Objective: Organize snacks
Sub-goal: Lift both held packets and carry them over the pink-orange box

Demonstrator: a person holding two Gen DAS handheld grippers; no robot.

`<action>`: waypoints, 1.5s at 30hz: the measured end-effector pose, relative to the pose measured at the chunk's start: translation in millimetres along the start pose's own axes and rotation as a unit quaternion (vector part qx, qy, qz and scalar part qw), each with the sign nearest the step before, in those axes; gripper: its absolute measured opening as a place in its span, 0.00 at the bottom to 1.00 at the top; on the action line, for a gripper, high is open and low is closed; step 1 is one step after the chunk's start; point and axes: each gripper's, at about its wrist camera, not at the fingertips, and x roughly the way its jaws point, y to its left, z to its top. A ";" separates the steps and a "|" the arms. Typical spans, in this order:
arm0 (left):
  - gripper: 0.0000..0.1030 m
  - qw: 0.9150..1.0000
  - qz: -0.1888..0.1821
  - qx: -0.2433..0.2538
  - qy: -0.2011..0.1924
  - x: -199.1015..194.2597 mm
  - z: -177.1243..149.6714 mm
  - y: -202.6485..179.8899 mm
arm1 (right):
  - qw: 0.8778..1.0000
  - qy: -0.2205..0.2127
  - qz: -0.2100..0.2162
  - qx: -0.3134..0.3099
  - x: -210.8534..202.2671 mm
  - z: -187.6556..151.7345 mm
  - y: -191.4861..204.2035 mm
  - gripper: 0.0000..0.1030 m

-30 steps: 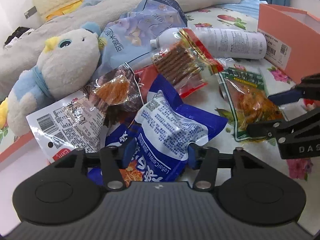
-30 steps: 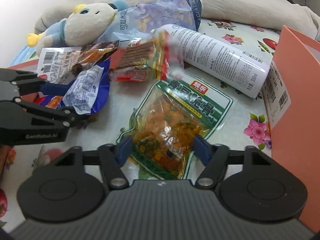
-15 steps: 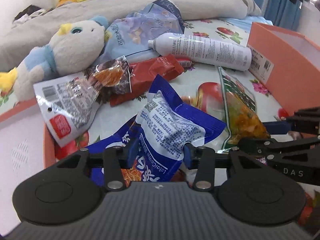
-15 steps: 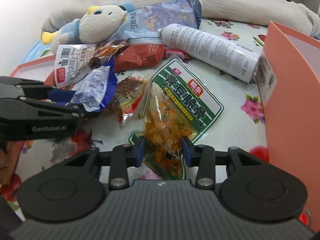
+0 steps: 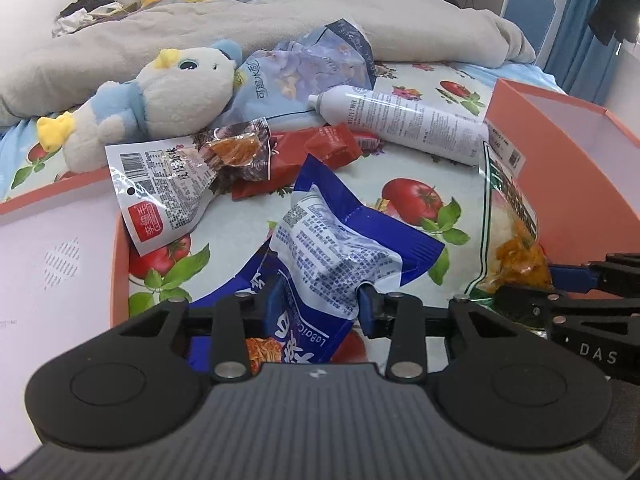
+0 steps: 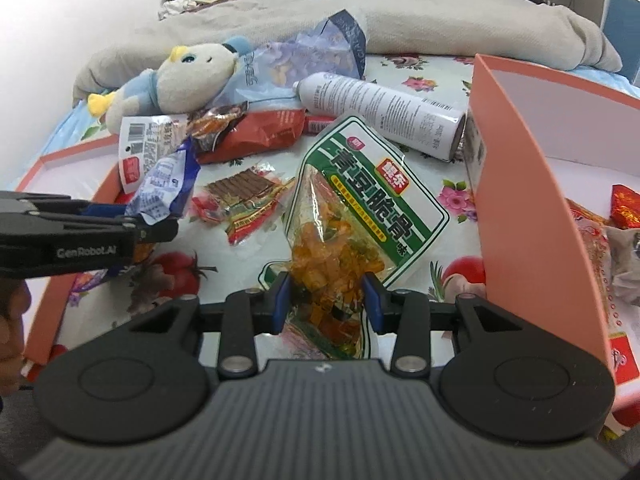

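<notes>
I am working over a bed covered with a fruit-and-flower sheet and scattered with snacks. My left gripper has its blue-padded fingers closing on a blue bag, whose crumpled white back panel bulges between the pads and stands up from the sheet. My right gripper has its fingers clamped on the lower end of a green bag filled with orange pieces; the bag stands tilted, its top leaning away from me. In the right wrist view the left gripper reaches in from the left with the blue bag in it. In the left wrist view the right gripper comes in from the right, holding the green bag. On the sheet between the two bags lies a clear pack of brown sticks. Farther back lie a red bag, a white-labelled bag with a clear window, a white spray can on its side, a pale blue tissue pack and a plush toy, with a grey blanket behind them. An orange box stands open just right of the green bag, with snacks already inside. An orange lid with a white inside lies to the left.
</notes>
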 end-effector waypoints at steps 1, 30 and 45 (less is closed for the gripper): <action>0.41 1.000 -0.003 0.000 0.000 -3.3 -0.7 -1.5 | 1.000 -0.002 0.000 0.002 -2.8 -0.5 0.4 0.40; 0.36 0.996 -0.057 -0.059 -0.038 -65.6 19.8 -24.2 | 0.998 -0.056 -0.011 0.036 -65.7 8.4 -16.2 0.40; 0.35 0.993 -0.067 -0.084 -0.041 -68.4 34.2 -22.1 | 0.997 -0.062 0.007 0.056 -71.5 19.6 -23.8 0.39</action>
